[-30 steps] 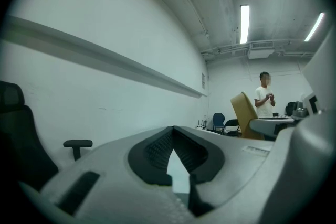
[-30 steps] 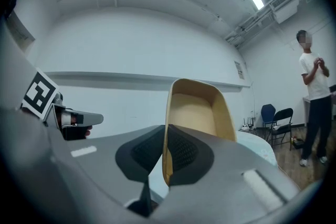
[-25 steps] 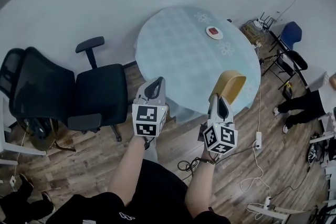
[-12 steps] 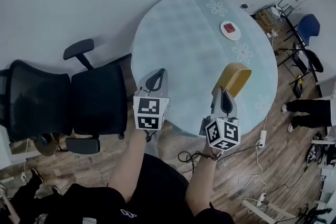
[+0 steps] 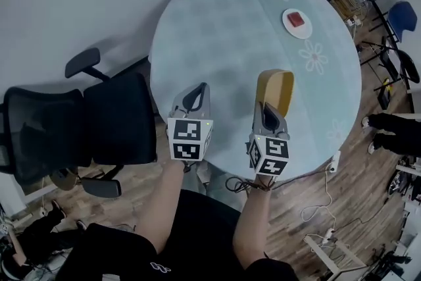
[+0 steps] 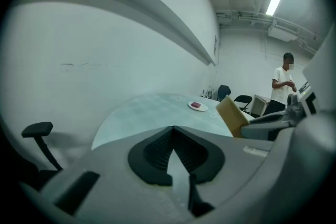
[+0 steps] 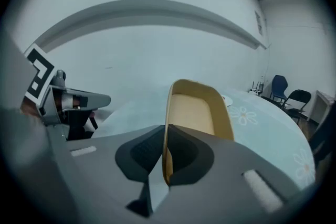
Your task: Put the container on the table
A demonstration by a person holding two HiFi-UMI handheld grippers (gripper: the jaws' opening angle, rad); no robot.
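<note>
A tan oblong container (image 5: 276,85) hangs over the near part of the round table (image 5: 223,23), which has a pale blue-green cloth. My right gripper (image 5: 271,108) is shut on the container's rim. In the right gripper view the container (image 7: 197,113) stands on edge, its hollow side facing the camera, one wall pinched by that gripper (image 7: 164,131). My left gripper (image 5: 195,91) is beside it to the left, over the table's near edge. Its jaws (image 6: 172,127) are shut tip to tip with nothing between them. In the left gripper view the container (image 6: 231,116) shows at the right.
A small white plate with a red thing (image 5: 297,20) sits far right on the table. A black office chair (image 5: 79,125) stands left of the table. A blue chair (image 5: 401,16), cables (image 5: 322,207) and a person's legs (image 5: 393,135) are on the right.
Both grippers have moved forward and down, from over the floor to over the table's near edge. The container went with the right gripper. The table now lies closer in view.
</note>
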